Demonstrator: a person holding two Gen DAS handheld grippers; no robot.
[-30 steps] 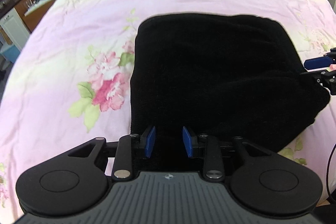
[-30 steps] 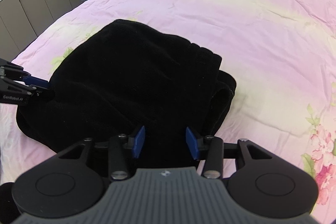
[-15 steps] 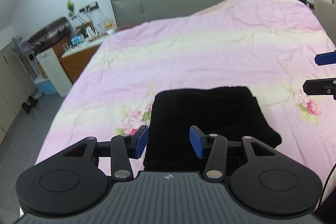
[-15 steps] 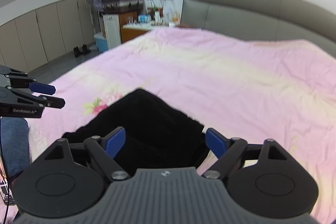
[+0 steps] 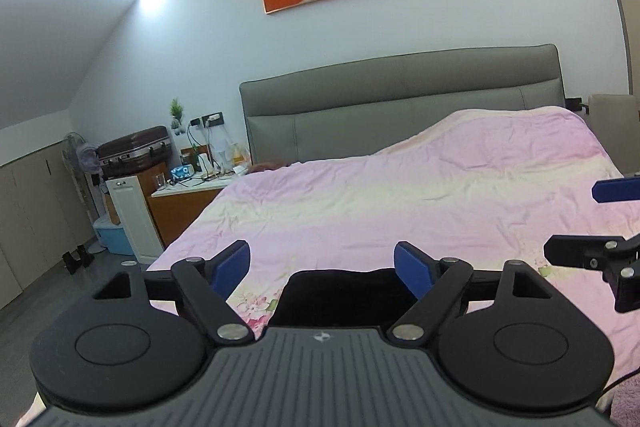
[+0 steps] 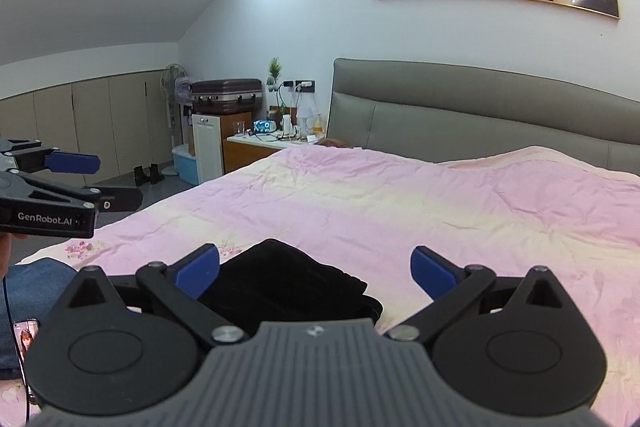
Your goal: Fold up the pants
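Both the left gripper [image 5: 322, 269] and right gripper [image 6: 316, 269] gape wide above soft, black folded pants [image 6: 288, 281] on the wrinkled pink bedspread [image 6: 420, 203].

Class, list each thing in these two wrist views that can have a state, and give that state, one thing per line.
Left gripper: open, holding nothing, raised off the bed.
Right gripper: open, holding nothing, raised off the bed.
Black pants: folded into a compact stack, lying on the quilt, touched by neither gripper.
Pink quilt: spread over the bed, lightly wrinkled.
Suitcase: closed, lying flat on the white cabinet.
Phone: screen lit.
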